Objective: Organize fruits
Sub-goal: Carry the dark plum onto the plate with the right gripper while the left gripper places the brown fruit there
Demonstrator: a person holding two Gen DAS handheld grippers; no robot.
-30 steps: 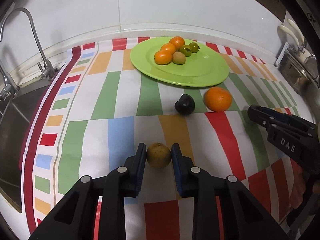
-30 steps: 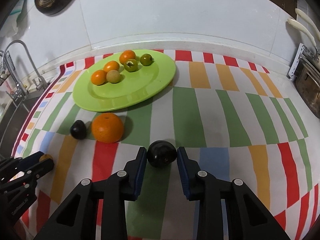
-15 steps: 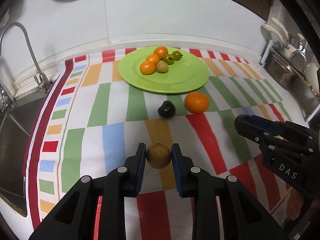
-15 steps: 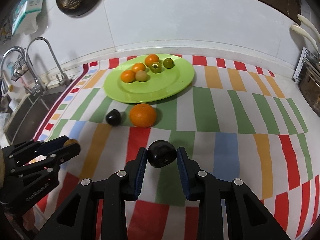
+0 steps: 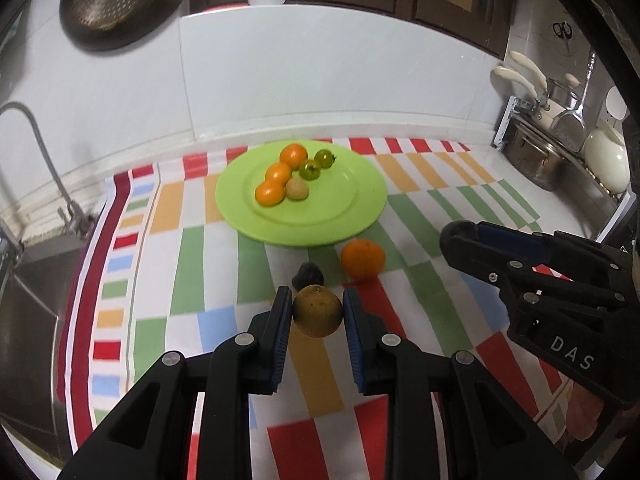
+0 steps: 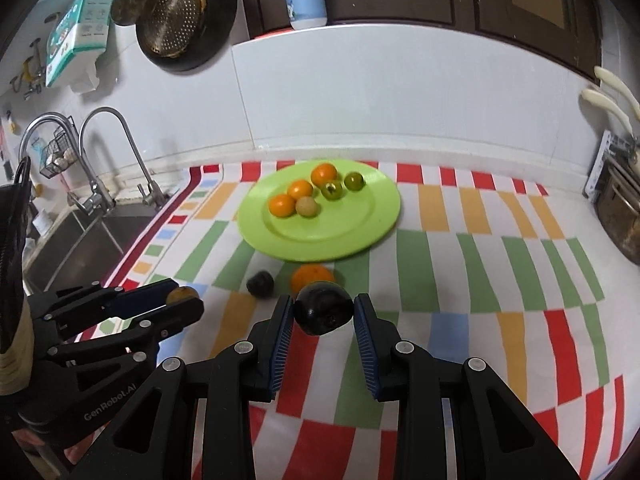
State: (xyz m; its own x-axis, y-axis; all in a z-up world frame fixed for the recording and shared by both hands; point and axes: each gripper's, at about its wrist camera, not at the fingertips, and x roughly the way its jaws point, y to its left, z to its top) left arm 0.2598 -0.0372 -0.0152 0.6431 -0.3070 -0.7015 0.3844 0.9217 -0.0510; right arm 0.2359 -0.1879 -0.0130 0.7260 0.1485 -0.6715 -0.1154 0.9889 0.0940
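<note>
Leftmost, the left gripper clamps a brown fruit; the right gripper clamps a dark fruit. Six fruits sit on the green plate; an orange and a small dark fruit await on the cloth.

plate: 1 | small oranges on plate: 3 | green fruits: 2 | pale fruit: 1 | big orange: 1 | dark fruits: 2 | brown fruit: 1 | grippers: 2
</note>
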